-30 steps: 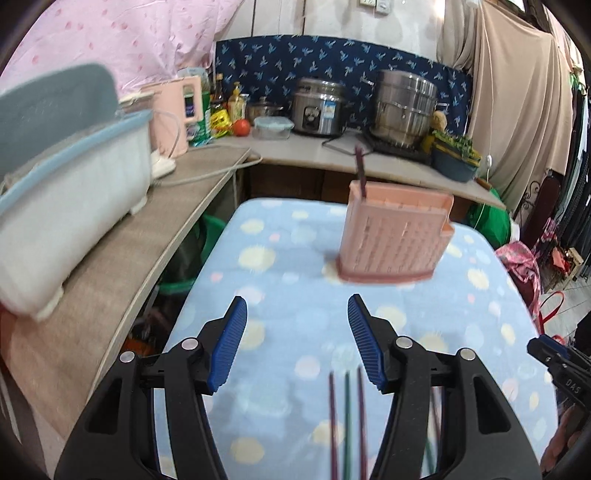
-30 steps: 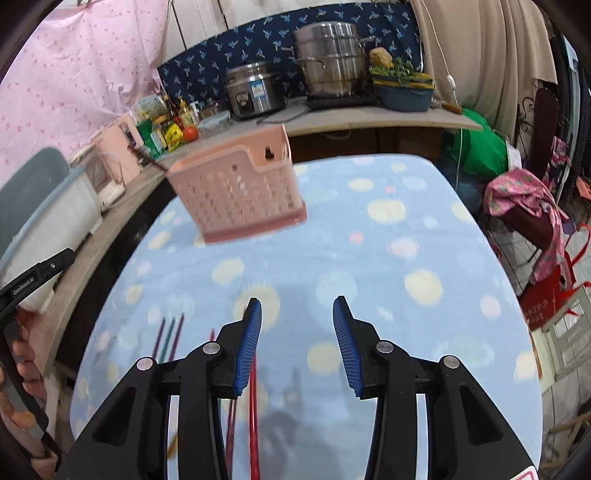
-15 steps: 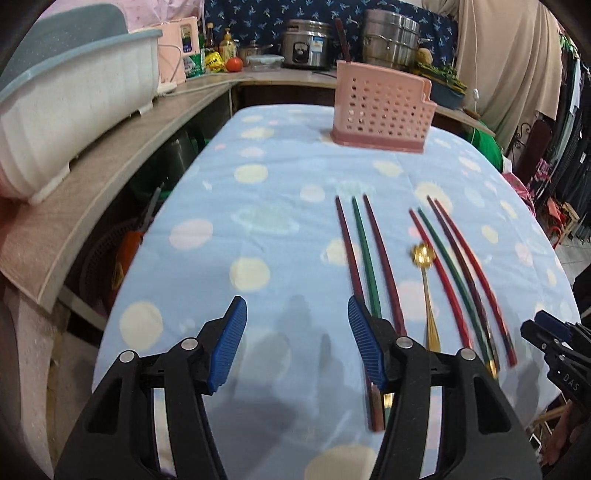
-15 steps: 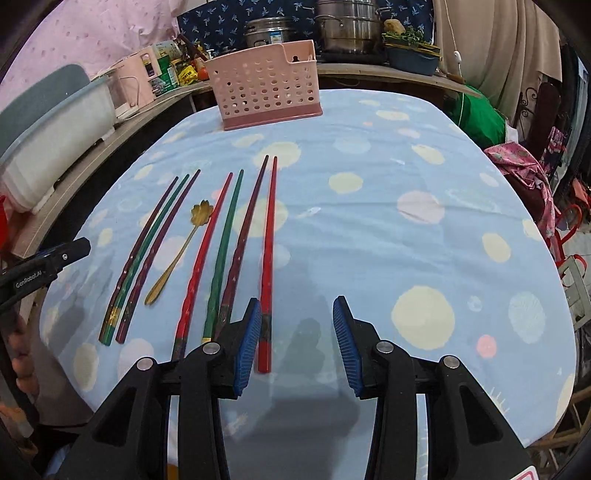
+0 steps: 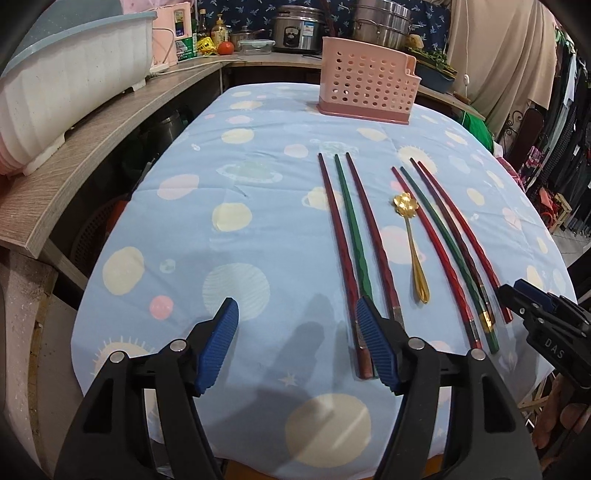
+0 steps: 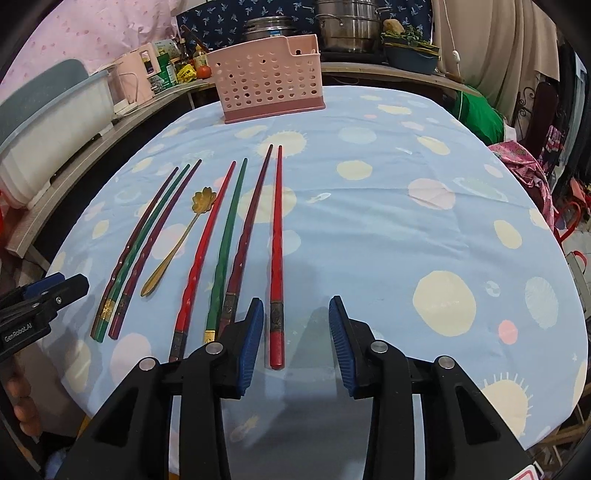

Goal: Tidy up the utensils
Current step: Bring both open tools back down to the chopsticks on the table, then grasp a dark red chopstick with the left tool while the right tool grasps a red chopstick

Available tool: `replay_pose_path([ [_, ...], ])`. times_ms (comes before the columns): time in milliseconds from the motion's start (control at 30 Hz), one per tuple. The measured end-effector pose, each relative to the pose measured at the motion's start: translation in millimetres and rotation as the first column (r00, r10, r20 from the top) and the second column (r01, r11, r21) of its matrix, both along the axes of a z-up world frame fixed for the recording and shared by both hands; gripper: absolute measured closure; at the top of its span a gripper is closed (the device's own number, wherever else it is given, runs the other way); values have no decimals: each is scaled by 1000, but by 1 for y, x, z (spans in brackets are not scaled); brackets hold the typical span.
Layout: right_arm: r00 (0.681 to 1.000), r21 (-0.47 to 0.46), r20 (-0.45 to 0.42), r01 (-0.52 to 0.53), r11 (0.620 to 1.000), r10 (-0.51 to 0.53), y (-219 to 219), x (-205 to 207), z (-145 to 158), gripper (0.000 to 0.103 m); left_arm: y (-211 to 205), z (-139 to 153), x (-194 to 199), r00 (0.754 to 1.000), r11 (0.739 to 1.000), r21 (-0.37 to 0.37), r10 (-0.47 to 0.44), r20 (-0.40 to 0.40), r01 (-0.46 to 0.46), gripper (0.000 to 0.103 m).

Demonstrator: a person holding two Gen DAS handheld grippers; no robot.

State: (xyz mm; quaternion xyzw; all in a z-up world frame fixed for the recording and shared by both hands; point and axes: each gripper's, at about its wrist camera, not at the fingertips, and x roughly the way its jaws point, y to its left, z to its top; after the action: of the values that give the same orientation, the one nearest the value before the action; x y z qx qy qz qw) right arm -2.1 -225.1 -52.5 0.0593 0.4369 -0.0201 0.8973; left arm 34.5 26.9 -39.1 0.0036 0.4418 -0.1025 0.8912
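Several red, dark red and green chopsticks lie side by side on the blue spotted tablecloth (image 5: 221, 184), a group of three (image 5: 351, 221) left of a gold spoon (image 5: 410, 236) and more (image 5: 443, 240) right of it. A pink perforated basket (image 5: 367, 88) stands at the far end. My left gripper (image 5: 295, 306) hovers at the near edge with its jaws opening and nothing between them; its right finger overlaps the trio's near ends. My right gripper (image 6: 295, 306) is closing, and the thick end of the bright red chopstick (image 6: 276, 240) lies between its pads, untouched.
A white tub (image 5: 66, 81) sits on a wooden shelf (image 5: 74, 166) along the left. Behind the basket (image 6: 269, 85) a counter holds a rice cooker (image 5: 295, 27), steel pots and bottles. Clothes and bags crowd the right side. The left gripper (image 6: 55, 288) shows at the right wrist view's edge.
Both grippers came down and back from near the basket to the table's near edge, bringing the chopsticks into view. The left jaws widened and the right jaws narrowed.
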Motion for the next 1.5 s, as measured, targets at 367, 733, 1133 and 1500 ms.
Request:
replay_pose_path([
  [367,1000,-29,6,5,1000,-5,2,-1,-3,81,-8,-10,-5,999,1000,-7,-23,-27,23,40],
  [733,1000,-30,8,8,1000,-8,2,-1,-3,81,-8,-17,-3,999,1000,4,-12,-39,12,40],
  [1133,1000,-32,10,9,999,-9,2,-1,-3,81,-14,-20,-3,1000,998,54,-18,-15,19,40],
  [1500,1000,-44,12,5,999,-4,2,0,-3,81,-15,-18,-1,1000,997,70,-17,-5,17,71],
])
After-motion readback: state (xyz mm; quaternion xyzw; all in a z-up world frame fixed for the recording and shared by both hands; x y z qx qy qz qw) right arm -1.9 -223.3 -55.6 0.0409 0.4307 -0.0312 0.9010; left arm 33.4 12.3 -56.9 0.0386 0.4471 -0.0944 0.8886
